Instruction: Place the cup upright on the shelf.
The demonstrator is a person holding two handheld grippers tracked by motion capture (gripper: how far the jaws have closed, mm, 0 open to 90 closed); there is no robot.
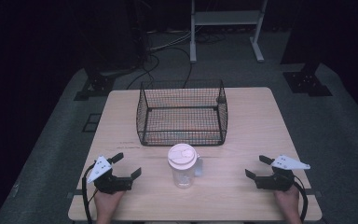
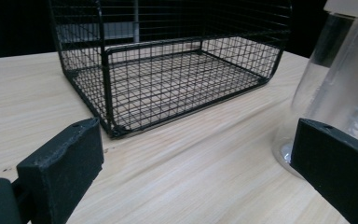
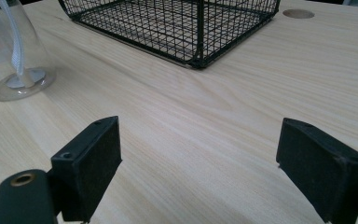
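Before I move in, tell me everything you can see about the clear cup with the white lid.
The cup is a clear plastic tumbler with a white lid fitted on top and a white straw visible inside, reaching its base. It looks empty. It stands upright on the wooden table, just in front of the black wire basket but apart from it, midway between the two hand-held grippers. Nothing grips or touches it.

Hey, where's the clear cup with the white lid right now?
In the high view, the lidded clear cup stands upright at the table's near centre, just in front of the wire basket, between both grippers.
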